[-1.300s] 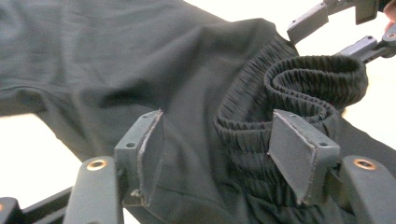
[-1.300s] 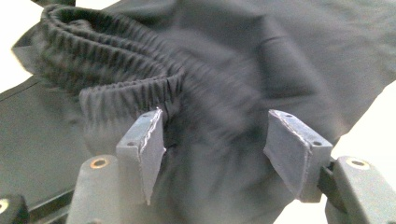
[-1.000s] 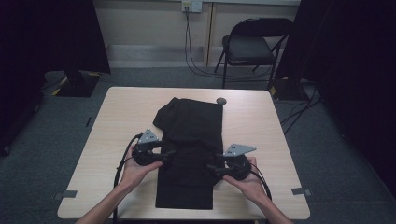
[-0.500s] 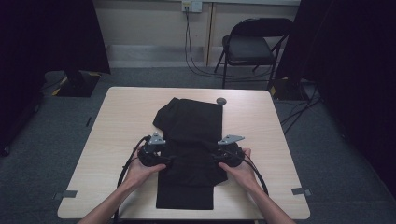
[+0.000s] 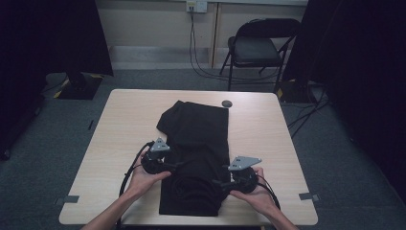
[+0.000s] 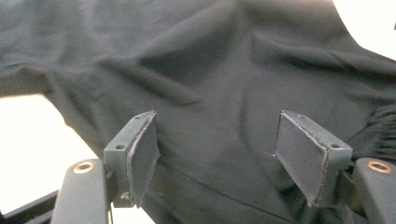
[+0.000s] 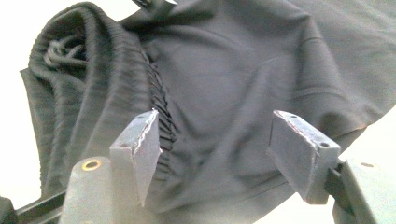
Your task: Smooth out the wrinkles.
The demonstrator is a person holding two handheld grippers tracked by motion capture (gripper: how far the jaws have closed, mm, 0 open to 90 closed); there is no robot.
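Lying folded lengthwise down the middle of the pale wooden table (image 5: 119, 143), the black trousers (image 5: 198, 139) run from the near edge toward the far side, where a small dark round thing (image 5: 227, 103) sits on the tabletop just beside their far right corner. The near part of the cloth is bunched, and the right gripper view shows a ribbed elastic waistband (image 7: 84, 60) with a drawstring (image 7: 60, 51) tucked inside it.

The left gripper (image 5: 177, 165) is held in the person's left hand (image 5: 143, 177) at the left edge of the trousers, about halfway along their length. Its jaws have just been opening and stand spread apart; in the left gripper view its pads (image 6: 142, 154) hover above wrinkled black cloth without pressing on it, so nothing is pinched.

The right gripper (image 5: 218, 182) sits in the right hand (image 5: 253, 194) at the right edge of the trousers, nearer the person than the left one, with its grey three-cornered plate on top. Its jaws have also just been opening and are spread wide; the right gripper view shows its pads (image 7: 299, 149) over the gathered cloth just beside the waistband, with fabric lying below and between them but not clamped.

Beyond the table, a folding chair (image 5: 258, 48) stands on the grey carpet near the wall, with cables hanging from a wall socket (image 5: 196, 5).
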